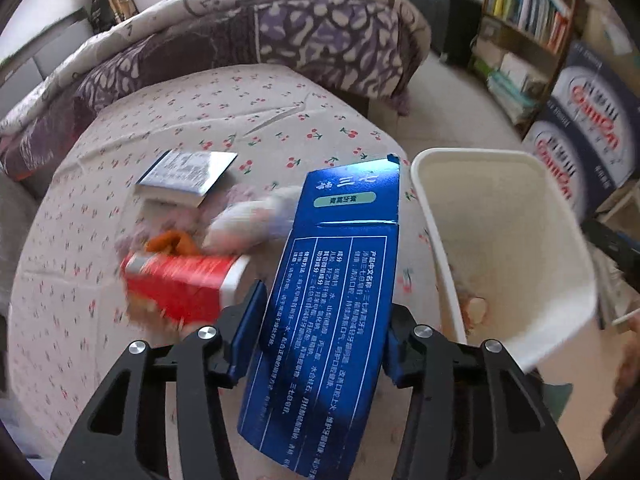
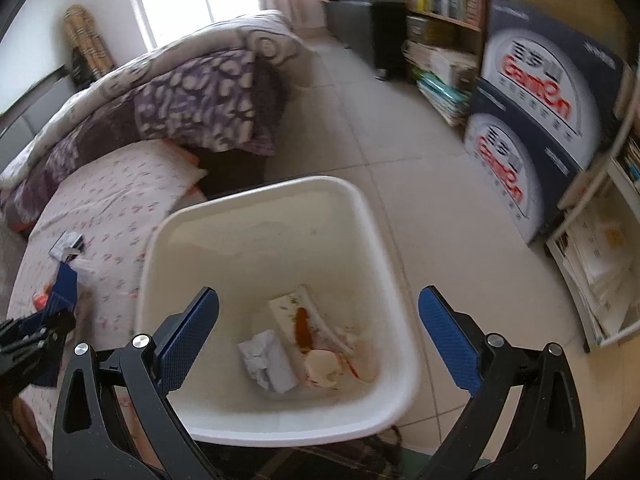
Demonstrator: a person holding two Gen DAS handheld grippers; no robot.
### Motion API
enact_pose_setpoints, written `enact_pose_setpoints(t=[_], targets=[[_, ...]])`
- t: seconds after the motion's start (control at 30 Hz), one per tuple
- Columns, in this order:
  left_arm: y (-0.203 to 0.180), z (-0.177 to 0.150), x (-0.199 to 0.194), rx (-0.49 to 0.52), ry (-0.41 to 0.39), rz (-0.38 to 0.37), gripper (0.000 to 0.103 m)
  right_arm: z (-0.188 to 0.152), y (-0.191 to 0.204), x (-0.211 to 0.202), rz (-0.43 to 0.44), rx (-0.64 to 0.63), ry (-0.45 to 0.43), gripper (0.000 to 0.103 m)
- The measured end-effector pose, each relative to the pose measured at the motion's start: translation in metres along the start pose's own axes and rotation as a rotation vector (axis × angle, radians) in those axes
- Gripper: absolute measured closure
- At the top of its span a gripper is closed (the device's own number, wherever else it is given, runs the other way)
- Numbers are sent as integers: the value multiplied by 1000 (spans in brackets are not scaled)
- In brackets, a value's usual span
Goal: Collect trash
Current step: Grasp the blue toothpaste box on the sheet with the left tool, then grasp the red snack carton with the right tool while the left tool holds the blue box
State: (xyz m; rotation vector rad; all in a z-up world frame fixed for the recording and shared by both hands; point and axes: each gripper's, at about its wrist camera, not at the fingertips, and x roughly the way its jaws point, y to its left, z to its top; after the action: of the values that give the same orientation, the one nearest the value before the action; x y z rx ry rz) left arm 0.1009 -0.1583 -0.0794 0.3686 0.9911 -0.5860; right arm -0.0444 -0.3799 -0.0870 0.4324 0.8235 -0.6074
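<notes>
My left gripper [image 1: 324,320] is shut on a long blue toothpaste box [image 1: 340,280] and holds it above the bed, just left of the white trash bin [image 1: 436,224]. On the bed lie a red and white carton [image 1: 180,284], an orange peel [image 1: 172,242], a blurred white wrapper [image 1: 256,220] and a flat silver-blue packet [image 1: 188,176]. My right gripper [image 2: 318,340] is open and empty above the bin [image 2: 360,208]. Inside the bin are crumpled white paper [image 2: 266,360], a stained wrapper [image 2: 300,320] and an eggshell-like piece [image 2: 322,368].
The bed has a cherry-print sheet [image 1: 240,112] and a purple quilt [image 1: 280,36] at its far end. The bin stands on the tiled floor [image 2: 420,200] beside the bed. Stacked blue printed boxes [image 2: 532,120] and a bookshelf [image 1: 528,20] stand at right.
</notes>
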Motion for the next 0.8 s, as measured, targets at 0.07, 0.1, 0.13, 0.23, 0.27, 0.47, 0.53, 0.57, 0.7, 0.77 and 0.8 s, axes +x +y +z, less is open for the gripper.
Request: enact_pose_setpoints(t=[0.07,0.1,0.13,0.23,0.27,0.47,0.53,0.57,0.7,0.77,0.8], targets=[[12,-15,-15,-30,-19,-27,53,0,19,-1,20,-38,1,7],[20,-23,-23,-53,-25,-40,53,-1,32,-1,33,-62,0,7],[27,-29,-27,-73,-30,-49,53,-2,40,-2,40,-77,0,7],[53,-49,-40,-139,-38,-56,53,-5,74,-4,79,-143,1,7],[64,-56,-44,-164,-41,-52,53,-6,84,-5,89,-163,1,7],[124,-93,-57,-306,-47,-7,53,-18,142,-9,141,-282,3,7],[143,-105,-60,-356,-47,11,53,-23,167,-9,165,-337,0,7],[151,-111,-62,-375,-50,19,53,-26,176,-9,173,-356,0,7],[182,-130,-72,-442,-61,53,53,-33,224,-11,230,-479,-21,7],[195,-138,-75,-469,-64,62,53,-37,252,-13,265,-582,-57,7],[201,-141,-77,-481,-65,66,53,-40,268,-13,296,-650,-67,7]])
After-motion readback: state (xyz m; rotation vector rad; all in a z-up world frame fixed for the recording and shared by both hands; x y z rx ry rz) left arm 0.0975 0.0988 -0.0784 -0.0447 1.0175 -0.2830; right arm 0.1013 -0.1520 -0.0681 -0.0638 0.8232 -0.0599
